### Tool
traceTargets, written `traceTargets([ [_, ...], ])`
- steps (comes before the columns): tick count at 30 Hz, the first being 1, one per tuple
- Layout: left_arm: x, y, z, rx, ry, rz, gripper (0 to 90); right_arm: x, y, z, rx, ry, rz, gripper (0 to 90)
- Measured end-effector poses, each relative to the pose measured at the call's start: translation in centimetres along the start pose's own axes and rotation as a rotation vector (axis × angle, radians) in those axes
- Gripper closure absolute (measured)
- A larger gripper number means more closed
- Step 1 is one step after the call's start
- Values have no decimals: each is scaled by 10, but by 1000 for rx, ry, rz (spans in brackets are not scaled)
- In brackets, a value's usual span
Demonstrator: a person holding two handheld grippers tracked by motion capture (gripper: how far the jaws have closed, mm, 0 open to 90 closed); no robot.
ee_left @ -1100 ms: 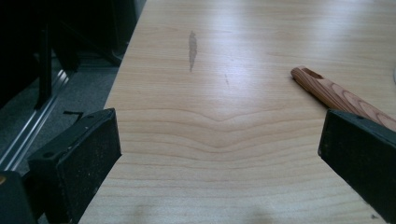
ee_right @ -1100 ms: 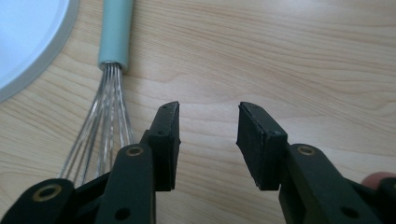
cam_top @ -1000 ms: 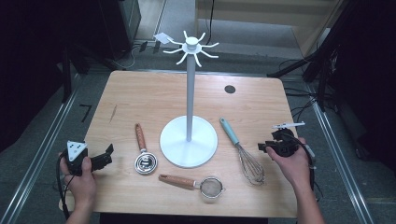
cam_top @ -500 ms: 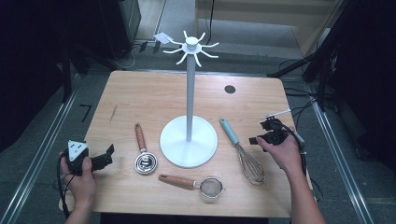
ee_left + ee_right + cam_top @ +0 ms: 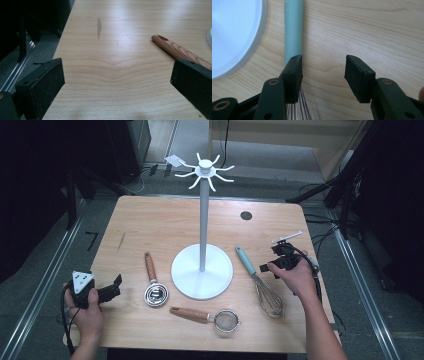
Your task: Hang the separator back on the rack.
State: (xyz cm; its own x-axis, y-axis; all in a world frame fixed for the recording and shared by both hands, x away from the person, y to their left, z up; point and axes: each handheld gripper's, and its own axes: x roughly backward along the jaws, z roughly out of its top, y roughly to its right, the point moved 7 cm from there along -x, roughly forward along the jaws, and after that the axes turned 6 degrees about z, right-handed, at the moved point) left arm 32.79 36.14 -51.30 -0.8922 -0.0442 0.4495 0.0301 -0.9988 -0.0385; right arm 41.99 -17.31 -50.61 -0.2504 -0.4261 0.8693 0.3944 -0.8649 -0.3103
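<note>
A whisk (image 5: 260,279) with a teal handle lies on the wooden surface (image 5: 160,225), just right of a white stand's round base (image 5: 202,279). The right hand-held gripper (image 5: 266,268) hovers at the whisk, jaws just opening, nothing between them. The left hand-held gripper (image 5: 116,287) rests wide open near the surface's left edge.

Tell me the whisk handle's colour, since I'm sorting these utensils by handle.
Pale teal. The whisk handle shows best in the right gripper view, beside the white stand base.
</note>
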Motion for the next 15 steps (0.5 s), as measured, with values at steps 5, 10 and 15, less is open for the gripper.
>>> traceTargets([
  [5, 0, -2, 0, 13, 9, 22, 0, -2, -4, 7, 7, -11, 14, 514],
  [10, 0, -2, 1, 12, 12, 24, 0, -5, -7, 11, 6, -28, 18, 547],
  [15, 1, -2, 1, 20, 13, 23, 0, -13, -13, 11, 39, -88, 17, 596],
])
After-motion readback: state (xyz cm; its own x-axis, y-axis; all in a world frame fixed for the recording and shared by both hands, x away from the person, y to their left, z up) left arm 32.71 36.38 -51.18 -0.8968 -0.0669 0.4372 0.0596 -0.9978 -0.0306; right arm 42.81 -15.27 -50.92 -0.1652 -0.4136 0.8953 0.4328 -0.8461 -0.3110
